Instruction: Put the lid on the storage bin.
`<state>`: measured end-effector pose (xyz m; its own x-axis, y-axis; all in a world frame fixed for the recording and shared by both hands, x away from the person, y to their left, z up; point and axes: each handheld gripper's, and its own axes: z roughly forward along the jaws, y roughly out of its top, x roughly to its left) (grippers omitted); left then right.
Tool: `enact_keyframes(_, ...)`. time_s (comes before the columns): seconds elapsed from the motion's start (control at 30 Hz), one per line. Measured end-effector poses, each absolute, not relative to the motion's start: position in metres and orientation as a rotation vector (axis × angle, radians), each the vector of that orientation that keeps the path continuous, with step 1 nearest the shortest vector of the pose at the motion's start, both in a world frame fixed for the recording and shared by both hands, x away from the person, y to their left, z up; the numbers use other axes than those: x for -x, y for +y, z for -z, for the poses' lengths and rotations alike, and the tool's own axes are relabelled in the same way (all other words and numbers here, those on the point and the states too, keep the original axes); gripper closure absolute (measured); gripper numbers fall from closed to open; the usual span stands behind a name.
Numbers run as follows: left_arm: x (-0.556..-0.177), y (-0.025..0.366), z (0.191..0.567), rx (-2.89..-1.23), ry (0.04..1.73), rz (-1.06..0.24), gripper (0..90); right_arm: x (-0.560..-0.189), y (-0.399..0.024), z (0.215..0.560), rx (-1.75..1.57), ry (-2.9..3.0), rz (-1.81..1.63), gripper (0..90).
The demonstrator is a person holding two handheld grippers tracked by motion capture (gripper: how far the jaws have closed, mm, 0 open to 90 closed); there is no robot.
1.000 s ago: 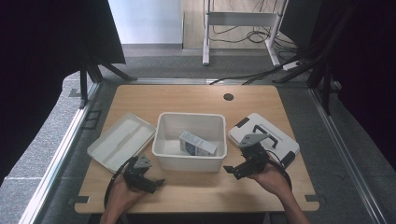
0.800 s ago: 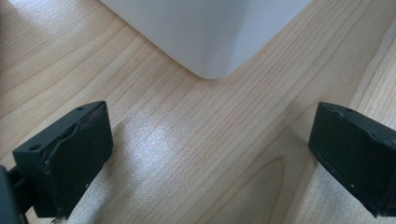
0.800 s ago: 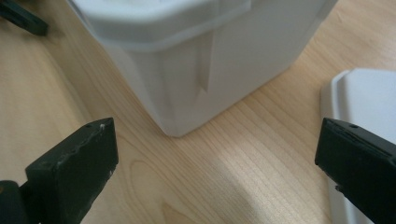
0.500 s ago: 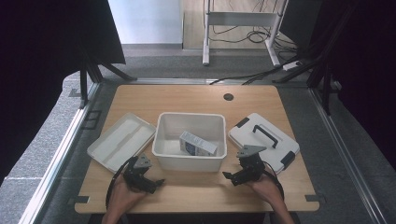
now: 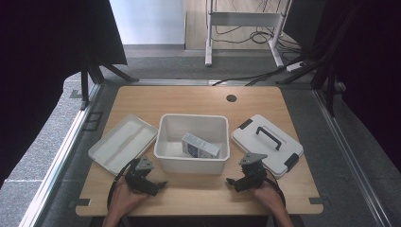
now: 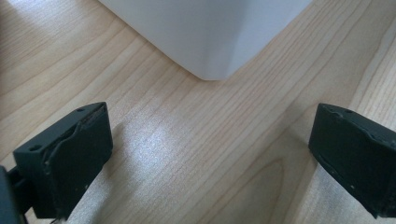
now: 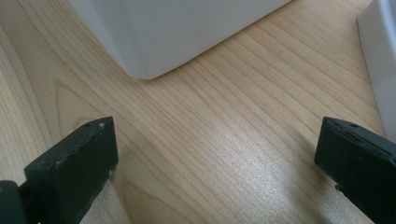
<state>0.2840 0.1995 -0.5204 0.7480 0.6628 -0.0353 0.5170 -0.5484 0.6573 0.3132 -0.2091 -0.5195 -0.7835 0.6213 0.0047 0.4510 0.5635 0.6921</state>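
Note:
A white open bin (image 5: 193, 158) stands mid-table with a small white and blue carton (image 5: 200, 145) lying inside. My left gripper (image 5: 150, 181) rests low by the bin's front left corner, jaws wide open and empty. In the left gripper view the gripper (image 6: 205, 154) spans bare wood, with the bin's corner (image 6: 205, 32) just ahead. My right gripper (image 5: 239, 179) sits by the bin's front right corner, also open and empty. The right gripper view shows that gripper (image 7: 215, 163) over wood, facing the bin's corner (image 7: 163, 28).
A white lid with a black handle (image 5: 267, 144) lies right of the bin; its edge (image 7: 385, 60) shows in the right gripper view. A flat white tray-like lid (image 5: 122, 142) lies left of the bin. A round hole (image 5: 231, 98) sits near the wooden table's far edge.
My right gripper has drawn back from the handled lid toward the table's front edge. The left gripper has barely moved.

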Motion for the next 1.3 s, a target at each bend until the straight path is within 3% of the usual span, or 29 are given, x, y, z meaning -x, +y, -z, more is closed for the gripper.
enact_keyframes(0.5,-0.279,0.218,0.489,-2.293,0.895,-0.315,0.0,-0.313,-0.209,0.52,-0.894,2.558,-1.031,0.0)
enact_keyframes(0.83,-0.298,0.244,0.464,-2.318,0.943,-0.336,1.1,-0.313,-0.209,0.52,-0.894,2.557,-1.031,0.0)
enact_keyframes(1.3,-0.344,0.282,0.448,-2.361,1.063,-0.352,13.7,-0.313,-0.209,0.52,-0.895,2.557,-1.031,0.0)
